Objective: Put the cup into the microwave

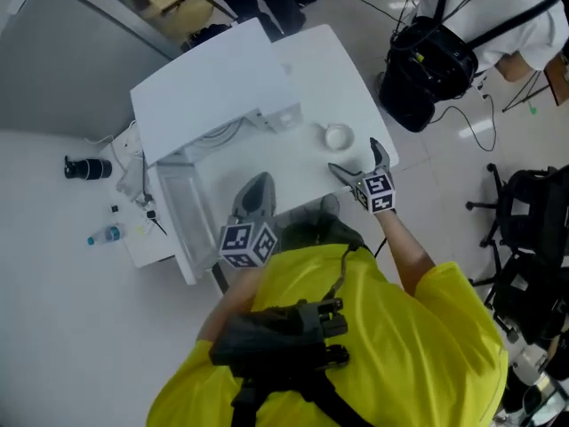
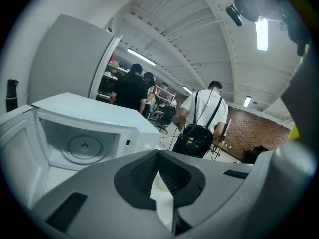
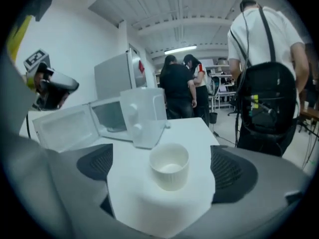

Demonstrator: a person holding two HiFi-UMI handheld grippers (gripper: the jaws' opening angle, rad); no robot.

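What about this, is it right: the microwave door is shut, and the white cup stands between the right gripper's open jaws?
No: the microwave door is open; the left gripper view shows the turntable inside. The white cup is between the right gripper's open jaws.

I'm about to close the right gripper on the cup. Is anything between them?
Nothing visible does. The cup stands alone on the white table, just ahead of the open right gripper, untouched. The clear container sits farther back, beside the microwave.
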